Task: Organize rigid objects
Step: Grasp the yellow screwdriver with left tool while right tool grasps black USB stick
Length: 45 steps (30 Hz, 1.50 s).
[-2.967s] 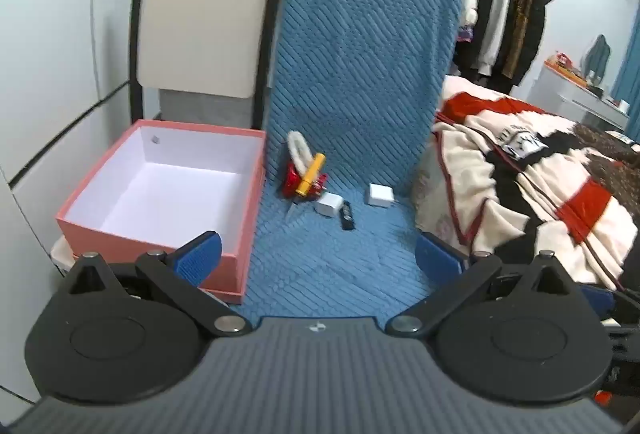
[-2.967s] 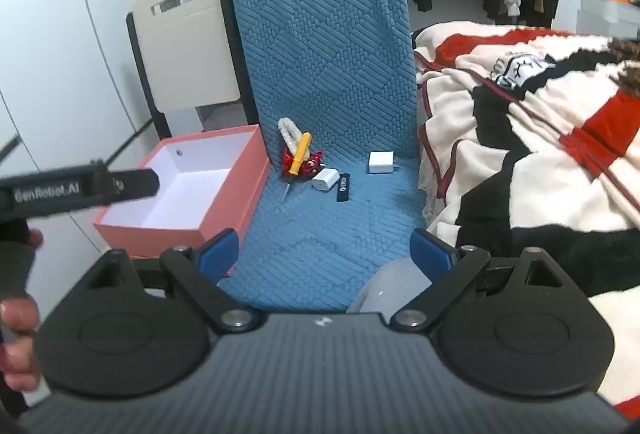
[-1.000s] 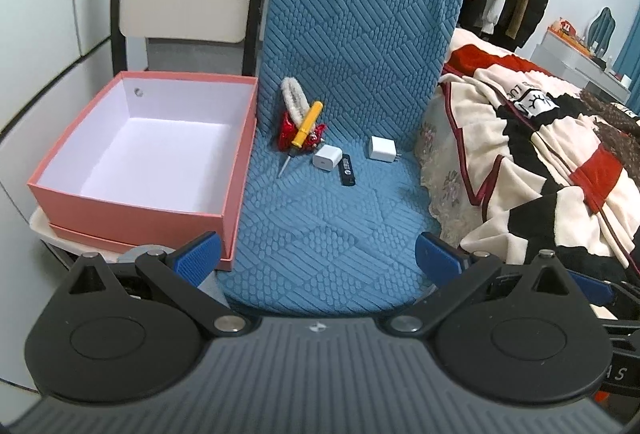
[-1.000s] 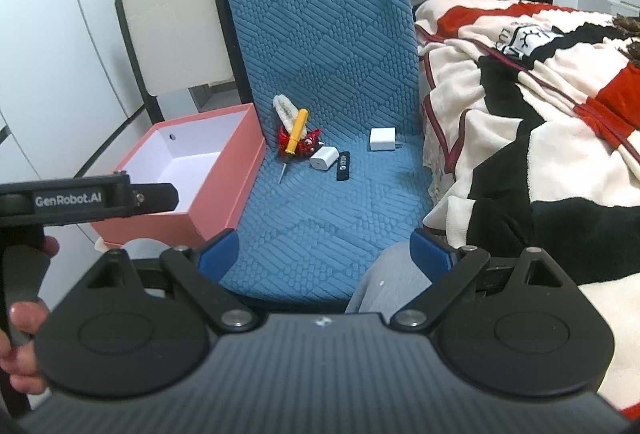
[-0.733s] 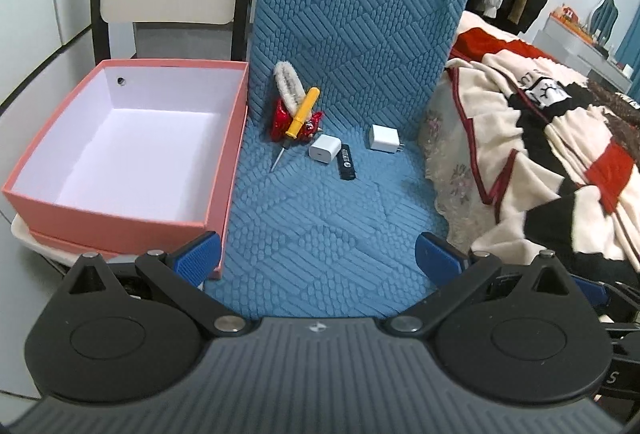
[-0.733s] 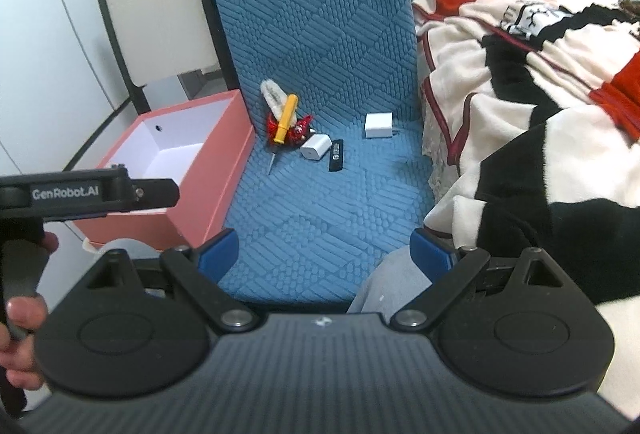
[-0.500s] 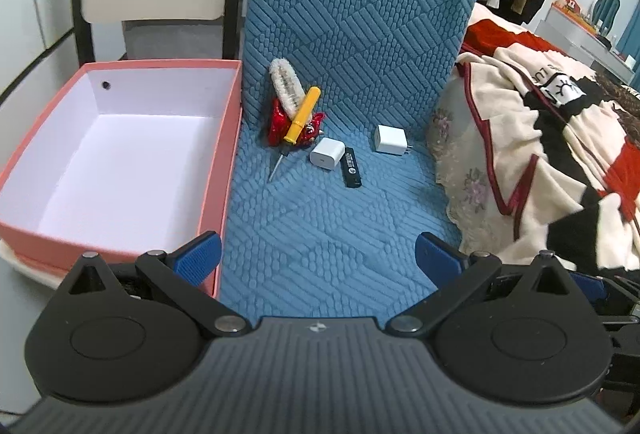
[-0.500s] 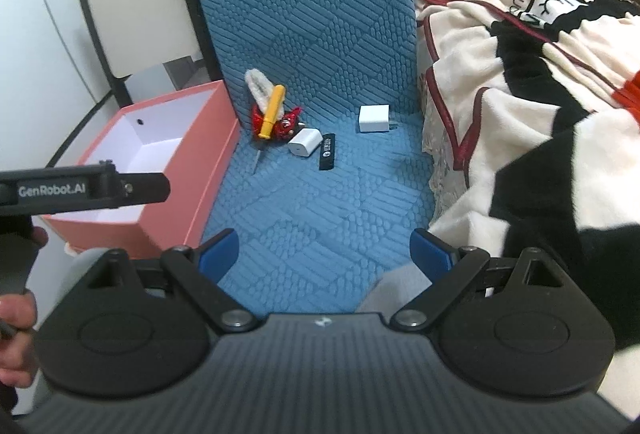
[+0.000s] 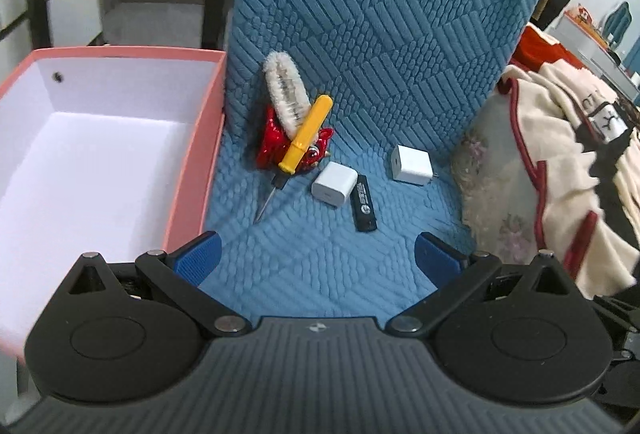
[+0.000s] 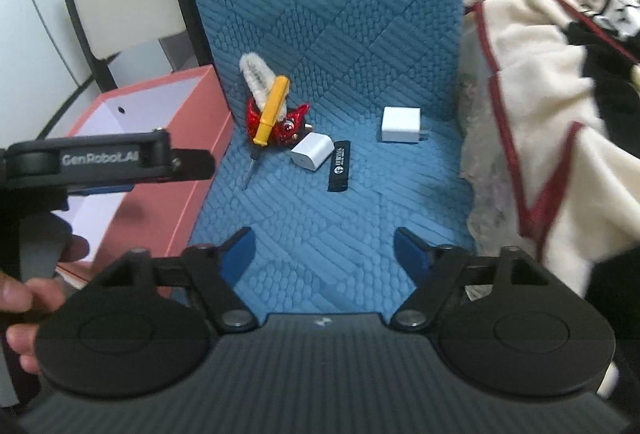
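Nearest in each wrist view are the tools themselves: the left gripper and the right gripper both hover over the front of the blue quilted chair seat, fingers spread wide and pinching nothing. Farther in, toward 12 o'clock, the small things lie in a loose cluster on the seat. The black USB stick comes first, lying lengthwise, with a white charger cube just beside it at 10 o'clock, possibly touching, though the view does not settle it. Another white charger sits apart at 2 o'clock. At 11 o'clock the yellow-handled screwdriver leans tip-down across a red ornament and a fuzzy white strip propped against the chair back. At 9 o'clock the open pink box stands against the seat's edge, its white inside holding none of the things. At 3 o'clock a striped blanket drapes beside the chair.
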Each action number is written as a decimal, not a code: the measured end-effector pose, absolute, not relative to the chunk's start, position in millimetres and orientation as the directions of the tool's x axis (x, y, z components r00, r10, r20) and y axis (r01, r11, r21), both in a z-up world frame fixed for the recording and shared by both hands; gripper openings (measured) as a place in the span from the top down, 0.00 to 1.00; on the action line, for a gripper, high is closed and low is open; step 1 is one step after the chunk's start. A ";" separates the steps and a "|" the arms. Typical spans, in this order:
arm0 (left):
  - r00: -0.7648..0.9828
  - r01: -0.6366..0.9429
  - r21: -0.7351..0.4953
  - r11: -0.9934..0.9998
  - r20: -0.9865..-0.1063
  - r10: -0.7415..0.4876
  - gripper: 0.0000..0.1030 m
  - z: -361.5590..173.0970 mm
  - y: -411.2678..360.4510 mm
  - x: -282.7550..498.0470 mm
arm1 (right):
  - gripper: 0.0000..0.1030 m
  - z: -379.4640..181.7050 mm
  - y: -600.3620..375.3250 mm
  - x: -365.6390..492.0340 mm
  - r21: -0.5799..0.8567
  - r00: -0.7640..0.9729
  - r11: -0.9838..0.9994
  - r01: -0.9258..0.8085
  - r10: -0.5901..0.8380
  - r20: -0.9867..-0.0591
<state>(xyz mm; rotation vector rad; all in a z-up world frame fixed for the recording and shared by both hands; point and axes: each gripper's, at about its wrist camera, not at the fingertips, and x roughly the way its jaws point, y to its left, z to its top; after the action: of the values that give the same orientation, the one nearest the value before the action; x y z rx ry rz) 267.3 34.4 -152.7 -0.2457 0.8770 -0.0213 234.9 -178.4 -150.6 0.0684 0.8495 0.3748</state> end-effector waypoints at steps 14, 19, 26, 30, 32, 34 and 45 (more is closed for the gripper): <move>0.591 -0.005 -0.234 0.972 -0.785 -0.186 0.35 -214.8 36.5 363.1 | 0.43 -221.2 -141.3 315.3 0.182 0.548 0.945 -0.273 0.308 -0.777; 0.574 -0.027 -0.192 0.981 -0.806 -0.142 0.43 -236.7 35.0 386.6 | 0.50 -239.5 -137.1 340.6 0.161 0.544 0.949 -0.270 0.288 -0.788; 0.573 -0.065 -0.117 0.991 -0.817 -0.059 0.51 -251.6 33.7 407.3 | 0.51 -256.5 -130.8 365.3 0.163 0.534 0.941 -0.298 0.306 -0.788; 0.567 -0.098 -0.111 0.989 -0.823 -0.036 0.54 -260.1 39.5 414.9 | 0.55 -264.9 -127.0 373.0 0.159 0.532 0.935 -0.317 0.315 -0.786; 0.561 -0.112 -0.117 0.987 -0.827 -0.034 0.58 -264.4 41.4 418.1 | 0.59 -267.6 -126.3 376.5 0.158 0.530 0.933 -0.324 0.317 -0.786; 0.557 -0.111 -0.122 0.986 -0.830 -0.040 0.61 -268.8 43.0 419.5 | 0.60 -267.6 -125.4 379.1 0.147 0.539 0.934 -0.327 0.312 -0.782; 0.544 -0.143 -0.199 0.970 -0.834 -0.091 0.84 -272.0 47.6 405.9 | 0.74 -267.6 -124.3 377.9 0.121 0.519 0.932 -0.341 0.294 -0.803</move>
<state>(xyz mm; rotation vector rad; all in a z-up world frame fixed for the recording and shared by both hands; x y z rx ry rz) 405.9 47.6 -272.0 -0.2562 0.9981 0.0308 377.9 -124.3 -267.6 -0.0541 0.9524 0.3808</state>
